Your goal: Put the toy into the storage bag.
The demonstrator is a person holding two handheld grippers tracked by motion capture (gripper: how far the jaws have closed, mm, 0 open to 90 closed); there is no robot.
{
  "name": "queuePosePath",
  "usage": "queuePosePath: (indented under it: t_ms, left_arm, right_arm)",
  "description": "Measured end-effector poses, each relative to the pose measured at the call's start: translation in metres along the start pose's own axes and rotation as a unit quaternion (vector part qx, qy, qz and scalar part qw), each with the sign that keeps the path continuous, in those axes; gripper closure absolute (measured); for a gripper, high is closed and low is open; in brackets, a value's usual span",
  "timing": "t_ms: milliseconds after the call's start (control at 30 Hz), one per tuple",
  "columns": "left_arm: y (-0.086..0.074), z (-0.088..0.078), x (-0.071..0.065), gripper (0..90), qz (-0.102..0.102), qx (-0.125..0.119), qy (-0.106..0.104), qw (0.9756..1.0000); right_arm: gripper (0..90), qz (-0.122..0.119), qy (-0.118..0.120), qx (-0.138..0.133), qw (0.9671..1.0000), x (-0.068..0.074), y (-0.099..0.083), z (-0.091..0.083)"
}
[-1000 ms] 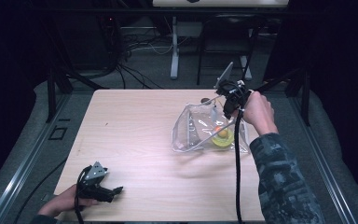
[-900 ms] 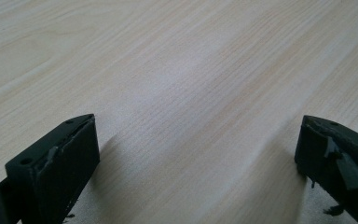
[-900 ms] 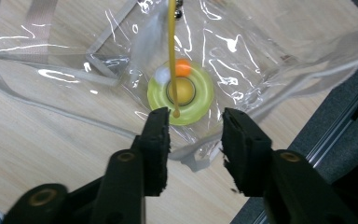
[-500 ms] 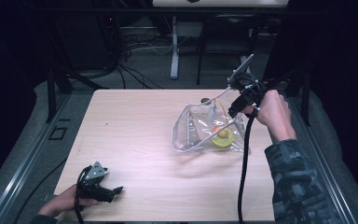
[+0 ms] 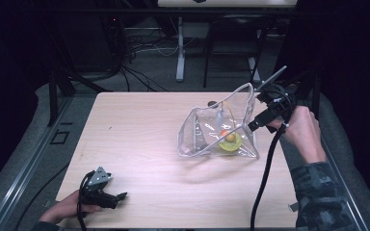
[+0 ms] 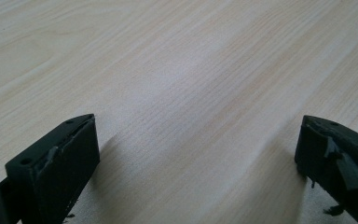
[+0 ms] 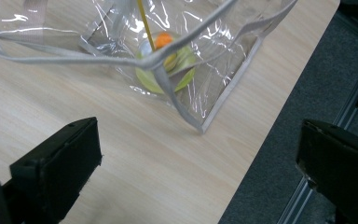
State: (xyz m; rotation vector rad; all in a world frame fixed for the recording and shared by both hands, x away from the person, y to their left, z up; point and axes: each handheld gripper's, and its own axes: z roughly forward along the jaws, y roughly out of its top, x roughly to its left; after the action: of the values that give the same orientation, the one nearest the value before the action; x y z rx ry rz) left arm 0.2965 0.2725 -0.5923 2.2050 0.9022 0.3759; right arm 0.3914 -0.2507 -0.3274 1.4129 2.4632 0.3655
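Observation:
A clear plastic bag (image 5: pixel 220 129) with grey trim stands on the wooden table (image 5: pixel 139 134), right of centre. Inside it lie a yellow-green round thing (image 5: pixel 230 143) and a small orange piece (image 7: pixel 163 39). My right gripper (image 5: pixel 265 103) is held in the air just beyond the bag's right side, over the table's right edge; its jaws stand wide open with nothing between them. The bag (image 7: pixel 135 51) lies below and ahead of those jaws. My left gripper (image 5: pixel 107 195) rests low at the table's near left corner, open over bare wood (image 6: pixel 191 93).
The table's right edge (image 7: pixel 265 140) runs close beside the bag, with dark grey floor (image 7: pixel 317 84) beyond it. A black cable (image 5: pixel 265 173) trails from the right gripper along the table's right side. Table legs and cables stand behind the far edge.
The right gripper has drawn back from the bag's top, moving right and up, and now stands clear of it. The left gripper has stayed put.

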Motion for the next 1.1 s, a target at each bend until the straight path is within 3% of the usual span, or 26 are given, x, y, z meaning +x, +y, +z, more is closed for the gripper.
queuePosePath:
  t_ms: [300, 533, 733, 1100]
  left_arm:
    - [0.0, 0.0, 0.0, 0.0, 0.0, -0.002, 0.002, 1.0]
    - [0.0, 0.0, 0.0, 0.0, 0.001, -0.001, 0.002, 1.0]
    - [0.0, 0.0, 0.0, 0.0, 0.0, -0.001, 0.002, 1.0]
    - [0.0, 0.0, 0.0, 0.0, 0.001, -0.001, 0.002, 1.0]
  right_arm:
    - [0.0, 0.013, 0.011, 0.001, 0.9998, -0.002, -0.027, 0.012]
    - [0.0, 0.017, 0.018, 0.011, 0.9996, 0.001, -0.05, 0.03]
    - [0.0, 0.036, 0.03, 0.018, 0.9987, 0.005, -0.078, 0.056]
    - [1.0, 0.056, 0.045, 0.067, 0.9951, 0.006, -0.123, 0.112]
